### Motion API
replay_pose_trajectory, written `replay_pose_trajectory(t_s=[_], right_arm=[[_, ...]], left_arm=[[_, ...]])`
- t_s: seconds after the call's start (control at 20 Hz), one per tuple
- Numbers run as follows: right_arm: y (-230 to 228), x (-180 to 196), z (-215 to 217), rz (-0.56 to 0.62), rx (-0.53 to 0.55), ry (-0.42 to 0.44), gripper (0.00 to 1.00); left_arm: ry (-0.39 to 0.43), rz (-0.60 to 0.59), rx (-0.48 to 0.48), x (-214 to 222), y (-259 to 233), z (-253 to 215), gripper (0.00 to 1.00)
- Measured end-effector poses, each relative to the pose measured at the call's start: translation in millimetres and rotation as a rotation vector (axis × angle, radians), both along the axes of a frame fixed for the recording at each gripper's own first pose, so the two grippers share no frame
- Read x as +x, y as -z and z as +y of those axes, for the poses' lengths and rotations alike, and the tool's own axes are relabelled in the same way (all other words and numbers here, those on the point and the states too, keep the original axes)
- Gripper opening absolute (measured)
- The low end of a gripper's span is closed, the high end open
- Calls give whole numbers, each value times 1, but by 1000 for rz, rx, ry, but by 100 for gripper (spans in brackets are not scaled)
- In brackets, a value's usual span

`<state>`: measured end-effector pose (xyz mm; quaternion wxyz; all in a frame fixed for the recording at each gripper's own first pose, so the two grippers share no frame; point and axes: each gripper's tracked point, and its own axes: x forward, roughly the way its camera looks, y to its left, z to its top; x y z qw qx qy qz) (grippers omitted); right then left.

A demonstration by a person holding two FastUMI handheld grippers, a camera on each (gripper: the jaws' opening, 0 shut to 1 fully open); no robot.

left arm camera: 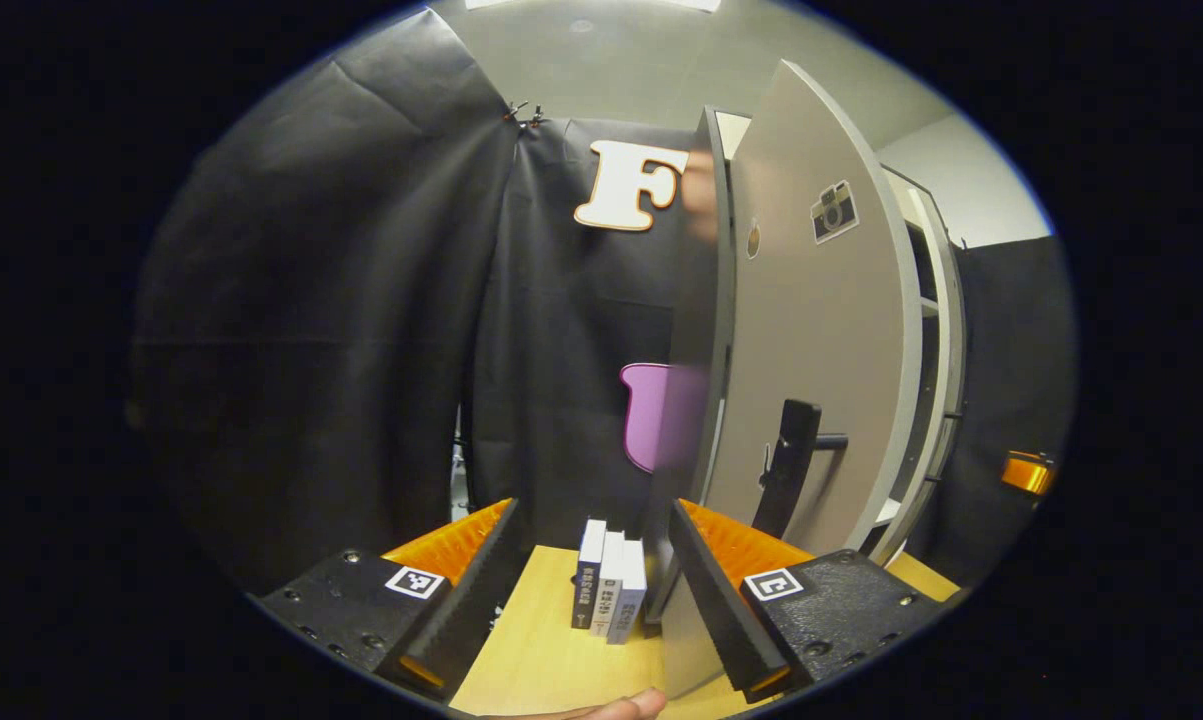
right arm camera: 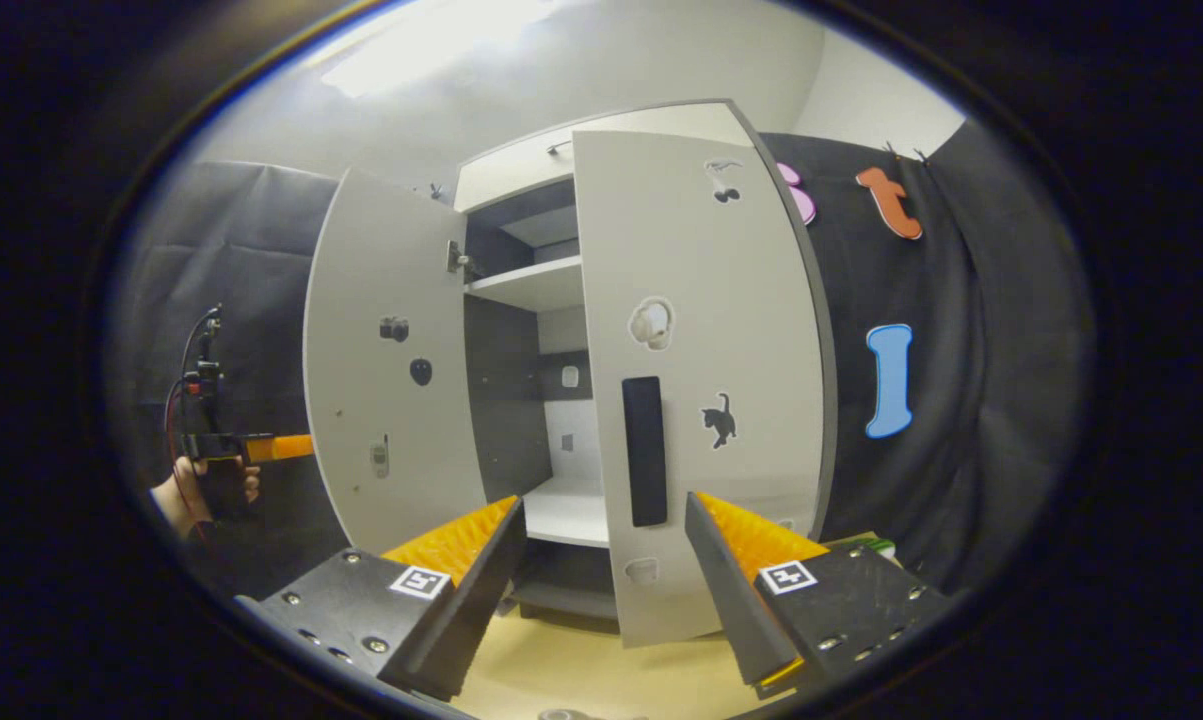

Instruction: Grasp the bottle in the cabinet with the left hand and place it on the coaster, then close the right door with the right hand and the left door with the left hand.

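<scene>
Both claws stand released, the right claw (right arm camera: 601, 560) facing the half-shut pale grey right cabinet door (right arm camera: 706, 380) to push it home, the left claw (left arm camera: 586, 570) beside the open left door (left arm camera: 821, 350); where the bottle sits I cannot tell.

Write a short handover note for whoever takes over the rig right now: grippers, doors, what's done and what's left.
Left gripper: open, empty, at the outer face of the left door, beside its handle.
Right gripper: open, empty, facing the right door and its handle.
Cabinet: both doors ajar; I can't see the bottle on the visible shelves, nor the coaster.
Done: cannot confirm the bottle placement.
Left: check the bottle, then close the right door, then the left.
</scene>
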<state>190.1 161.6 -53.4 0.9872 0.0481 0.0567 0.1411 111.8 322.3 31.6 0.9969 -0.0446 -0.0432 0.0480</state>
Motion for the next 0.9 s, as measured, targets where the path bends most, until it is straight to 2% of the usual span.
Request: replay_pose_trajectory(t_s=[0.05,0.1,0.15,0.2,0.3,0.35,0.4,0.45,0.5,0.55,0.6,0.7,0.9], right_arm=[[-1,1,-1,-9,11,3,94],[-4,2,-1,-16,20,8,96],[-5,2,-1,-19,27,17,96],[-7,4,-2,-24,34,30,96],[-11,5,-1,-27,49,54,96],[-11,6,-1,-25,55,62,96],[-13,6,0,-30,58,67,96],[-15,7,0,-40,57,75,94],[-18,8,0,-52,52,87,94],[-18,9,-2,-58,40,101,96],[-19,9,-5,-64,26,113,94],[-19,6,-7,-66,-9,125,96],[-16,0,-8,-76,-71,129,96]], left_arm=[[44,-1,-10,5,-2,-11,88],[91,0,-21,10,-4,-23,94],[96,2,-10,9,-6,-23,94],[122,-12,3,10,-12,-29,87],[166,-1,27,13,-11,-36,89],[191,-3,38,15,-11,-40,87],[211,-5,50,16,-13,-44,87],[227,-15,60,17,-15,-47,92],[233,-20,74,18,-16,-48,92],[233,-21,85,21,-17,-49,86],[232,-20,98,24,-16,-49,92],[244,-21,107,28,-17,-52,92],[269,-11,51,36,-14,-61,92]])
